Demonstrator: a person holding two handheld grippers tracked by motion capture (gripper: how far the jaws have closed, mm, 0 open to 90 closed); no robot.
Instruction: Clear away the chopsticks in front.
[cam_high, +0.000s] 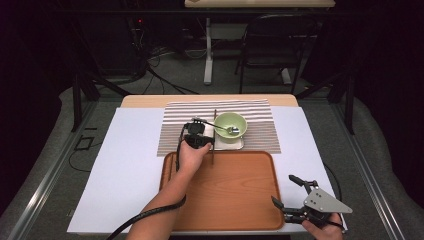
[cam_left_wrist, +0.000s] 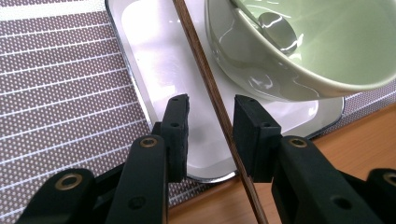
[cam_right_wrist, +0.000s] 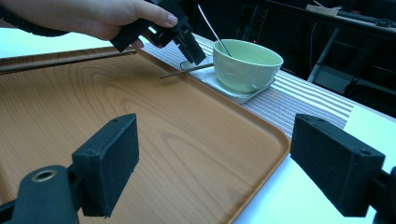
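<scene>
Beyond the wooden tray (cam_high: 230, 200), where the right gripper (cam_high: 289, 196) waits with jaws wide, the left gripper (cam_left_wrist: 211, 122) straddles the chopstick (cam_left_wrist: 210, 86) lying across the white plate (cam_left_wrist: 154, 65) beside the green bowl (cam_high: 230, 125), unclamped, so it should centre before squeezing.

My left gripper (cam_high: 200, 131) is mostly under my own hand in the high view; can't read the jaw gap there. The thin dark wooden stick (cam_left_wrist: 212, 93) runs off the top and bottom edges of the left gripper view, so neither end shows. Can't tell whether the right pad touches it. The pale green ceramic bowl (cam_left_wrist: 327, 51) is cut off at top and right. The metal spoon (cam_left_wrist: 275, 25) has its handle clipped at the top. In the high view my right gripper (cam_high: 289, 197) sits at the bottom edge, hand cropped. The round-cornered wooden tray (cam_right_wrist: 187, 140) runs off left and bottom in the right gripper view.
</scene>
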